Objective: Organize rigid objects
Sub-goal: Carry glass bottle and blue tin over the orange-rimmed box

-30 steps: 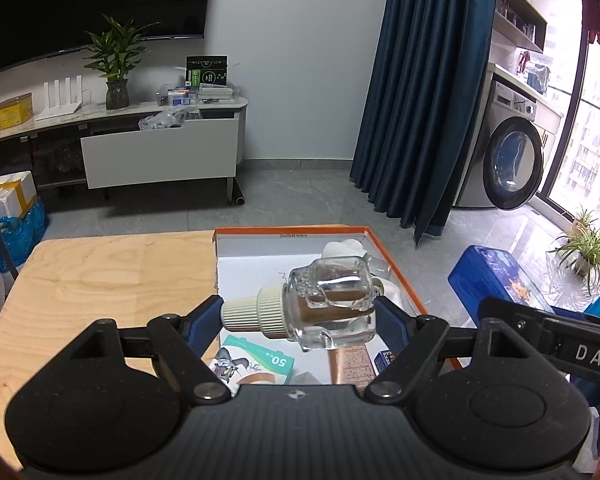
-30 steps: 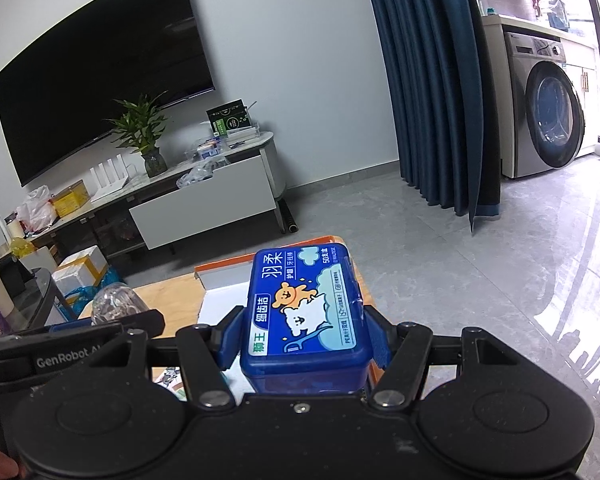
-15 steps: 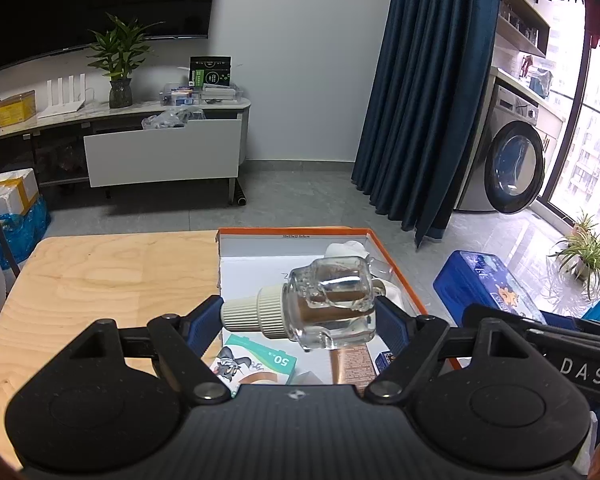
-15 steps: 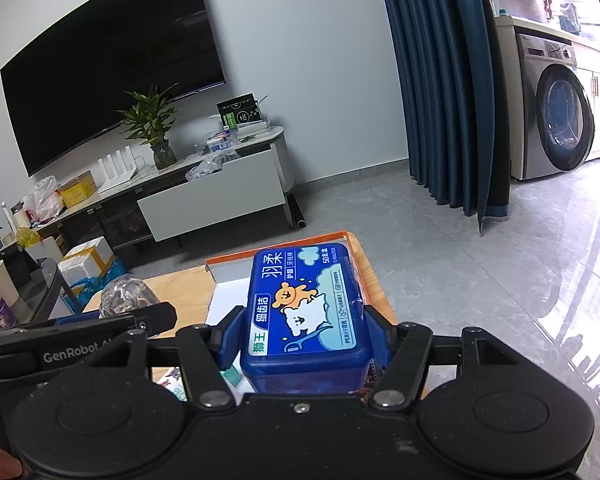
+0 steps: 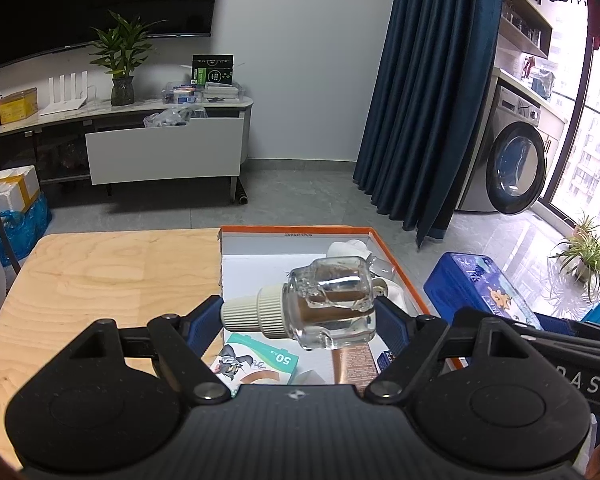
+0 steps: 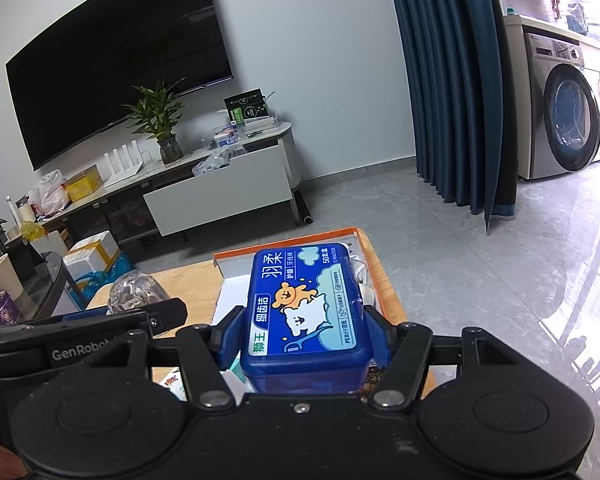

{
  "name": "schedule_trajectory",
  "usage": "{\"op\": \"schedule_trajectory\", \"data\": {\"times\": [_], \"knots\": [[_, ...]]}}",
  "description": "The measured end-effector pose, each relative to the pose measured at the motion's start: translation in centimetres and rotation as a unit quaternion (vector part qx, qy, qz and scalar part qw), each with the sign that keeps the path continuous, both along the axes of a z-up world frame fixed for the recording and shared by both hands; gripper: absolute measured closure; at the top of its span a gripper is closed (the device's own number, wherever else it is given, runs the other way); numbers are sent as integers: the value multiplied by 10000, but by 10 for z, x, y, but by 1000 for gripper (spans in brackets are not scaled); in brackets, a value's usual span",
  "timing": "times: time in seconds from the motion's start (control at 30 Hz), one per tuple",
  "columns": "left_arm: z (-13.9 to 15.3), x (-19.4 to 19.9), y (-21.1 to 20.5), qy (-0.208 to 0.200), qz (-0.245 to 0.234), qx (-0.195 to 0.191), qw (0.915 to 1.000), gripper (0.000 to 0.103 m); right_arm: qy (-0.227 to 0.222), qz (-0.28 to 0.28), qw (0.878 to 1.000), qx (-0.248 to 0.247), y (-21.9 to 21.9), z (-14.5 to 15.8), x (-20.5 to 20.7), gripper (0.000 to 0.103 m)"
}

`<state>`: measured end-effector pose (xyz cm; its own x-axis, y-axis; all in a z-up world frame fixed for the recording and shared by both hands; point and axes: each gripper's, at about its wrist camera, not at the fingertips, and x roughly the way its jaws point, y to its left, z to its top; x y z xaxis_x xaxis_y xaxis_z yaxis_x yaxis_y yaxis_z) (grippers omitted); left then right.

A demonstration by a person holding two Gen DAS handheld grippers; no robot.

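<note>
My left gripper [image 5: 298, 314] is shut on a clear glass bottle [image 5: 332, 304] with a ribbed cream cap, held sideways above an orange-rimmed white box [image 5: 292, 231]. My right gripper [image 6: 302, 330] is shut on a blue plastic floss box [image 6: 304, 300] with a cartoon bear label, raised over the same orange-rimmed box [image 6: 284, 240]. The blue floss box [image 5: 476, 284] shows to the right in the left wrist view. The glass bottle [image 6: 134, 292] shows at the left in the right wrist view.
The orange-rimmed box lies on a wooden table [image 5: 100, 280] and holds a green cartoon packet [image 5: 260, 362], a brown packet [image 5: 354, 362] and white items [image 5: 348, 248]. Beyond are a TV cabinet [image 5: 160, 152], a blue curtain [image 5: 428, 100] and a washing machine [image 5: 516, 168].
Both grippers keep their holds. The right gripper's view has shifted slightly, and more of the orange-rimmed box shows beyond the floss box.
</note>
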<state>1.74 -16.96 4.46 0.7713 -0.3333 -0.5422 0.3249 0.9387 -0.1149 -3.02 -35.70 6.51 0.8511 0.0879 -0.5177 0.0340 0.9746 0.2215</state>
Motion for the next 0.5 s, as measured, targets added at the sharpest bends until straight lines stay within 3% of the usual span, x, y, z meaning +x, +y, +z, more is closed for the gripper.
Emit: {"op": "schedule_trajectory", "data": {"times": [0.5], "knots": [[-5, 5, 1, 77, 27, 13, 10000, 21, 109, 47, 9999, 13, 10, -7, 8, 29]]}}
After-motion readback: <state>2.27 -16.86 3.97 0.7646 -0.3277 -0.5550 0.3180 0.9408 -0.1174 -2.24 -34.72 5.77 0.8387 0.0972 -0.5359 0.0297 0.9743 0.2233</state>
